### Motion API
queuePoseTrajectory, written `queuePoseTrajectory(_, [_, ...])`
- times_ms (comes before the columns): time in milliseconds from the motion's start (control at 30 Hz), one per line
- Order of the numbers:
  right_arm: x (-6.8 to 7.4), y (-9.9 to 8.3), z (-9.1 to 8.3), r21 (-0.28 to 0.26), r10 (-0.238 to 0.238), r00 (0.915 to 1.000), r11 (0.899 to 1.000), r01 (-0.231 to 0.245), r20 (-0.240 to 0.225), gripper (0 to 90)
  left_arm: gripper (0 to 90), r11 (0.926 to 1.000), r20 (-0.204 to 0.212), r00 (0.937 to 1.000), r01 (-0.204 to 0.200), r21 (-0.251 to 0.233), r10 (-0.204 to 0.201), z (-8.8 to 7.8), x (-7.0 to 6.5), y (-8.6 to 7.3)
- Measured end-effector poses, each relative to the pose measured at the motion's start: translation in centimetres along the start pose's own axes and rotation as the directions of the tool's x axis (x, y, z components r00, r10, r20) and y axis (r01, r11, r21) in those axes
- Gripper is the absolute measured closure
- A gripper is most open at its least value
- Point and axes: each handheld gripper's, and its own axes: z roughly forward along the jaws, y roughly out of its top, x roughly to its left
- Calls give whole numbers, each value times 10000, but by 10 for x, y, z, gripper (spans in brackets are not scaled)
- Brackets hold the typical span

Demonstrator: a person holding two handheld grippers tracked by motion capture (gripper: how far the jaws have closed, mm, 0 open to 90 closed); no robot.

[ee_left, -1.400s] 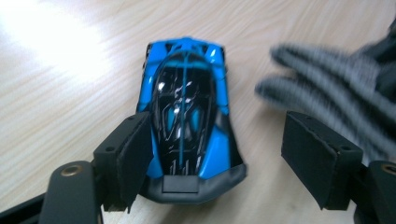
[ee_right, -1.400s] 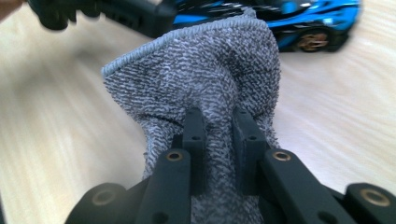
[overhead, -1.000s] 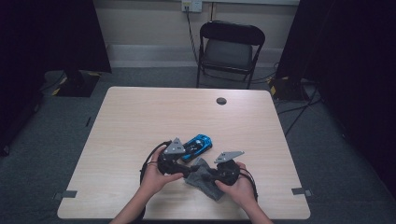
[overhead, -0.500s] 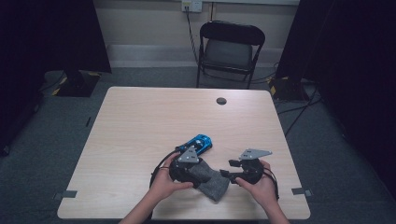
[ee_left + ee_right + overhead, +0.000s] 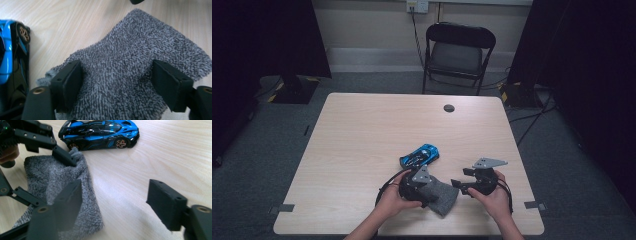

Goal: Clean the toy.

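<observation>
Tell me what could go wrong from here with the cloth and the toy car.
The left gripper stands open over the cloth, jaws wide apart; closing might only bunch it up or miss. The car sits right beside the cloth's edge, so dragging the cloth could knock it rolling. The right gripper, its jaws just opened, holds nothing, so the cloth's near side lies loose.

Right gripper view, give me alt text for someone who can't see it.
The right gripper, jaws open over bare wood, sits beside a grey towel. The left gripper reaches onto the towel's far edge, and a blue toy car is parked beyond.
</observation>
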Motion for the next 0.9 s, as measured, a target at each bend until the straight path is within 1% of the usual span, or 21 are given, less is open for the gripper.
queuePoseTrajectory(67, [0,1,1,-80,-38,10000,10000,38,-14,257,288,10000,-30,10000,-40,59,40,0,-1,0])
queuePoseTrajectory(200, [3,4,5,-71,-82,10000,9999,82,21,242,363,9998,84,9999,-130,128,129,-1,-1,0])
queuePoseTrajectory(267, [4,6,7,-110,-81,10000,9999,81,-5,232,425,9999,91,9999,-53,107,52,-2,-2,-1])
queuePoseTrajectory(333, [5,8,9,-139,-139,9999,9998,138,-64,224,507,9999,147,9999,-87,99,86,-4,-3,-1])
queuePoseTrajectory(367, [5,9,11,-114,-128,9999,9999,127,-85,222,555,10000,113,9999,13,96,-14,-4,-4,-1])
queuePoseTrajectory(433, [6,12,15,10,-222,9997,9998,222,-25,221,611,9998,152,9998,159,110,-160,-6,-3,-1])
queuePoseTrajectory(533, [8,19,20,-1,-295,9996,9996,295,8,220,665,9996,208,9994,281,83,-282,-11,-3,-1])
queuePoseTrajectory(633, [10,28,27,-120,-355,9994,9993,355,2,217,683,9994,205,9992,342,90,-344,-23,-1,-2])
queuePoseTrajectory(700, [12,35,33,-81,-374,9993,9993,373,-57,204,688,9983,169,9982,578,-34,-577,-34,2,-5])
queuePoseTrajectory(767, [15,41,41,-95,-593,9982,9982,592,-105,203,690,9967,5,9969,784,-196,-784,-46,4,-9])
queuePoseTrajectory(800, [17,44,46,-73,-643,9979,9979,642,-109,199,690,9961,-33,9964,844,-239,-845,-52,5,-11])
queuePoseTrajectory(833, [19,48,50,-124,-702,9974,9975,700,-147,196,689,9964,-108,9964,835,-170,-837,-58,5,-14])
queuePoseTrajectory(900, [23,55,59,-220,-708,9971,9973,702,-280,192,690,9949,-227,9952,946,-343,-954,-70,6,-19])
